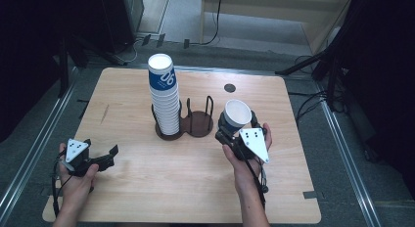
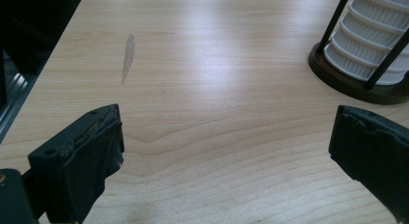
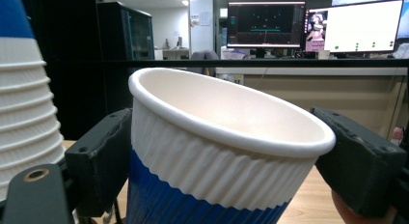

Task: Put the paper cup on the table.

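Right gripper (image 1: 234, 131) had its jaws clamped on a paper cup (image 1: 237, 115), flimsy stuff, best gripped gently below the rim; left gripper (image 1: 105, 157) at 8 o'clock, jaws apart.

A lab or office workroom is indicated. Beyond the light wooden table (image 1: 147, 197), two lit computer monitors (image 3: 313, 23) are seen on a long beige counter (image 3: 308, 89), with a tall dark glass-fronted cabinet (image 3: 125, 33) to the left of them and ceiling strip lights above. Around the table, silver metal floor rails (image 1: 342, 144), black tripod legs (image 1: 306, 63) and loose black cables (image 1: 215, 21) on grey flooring are seen.
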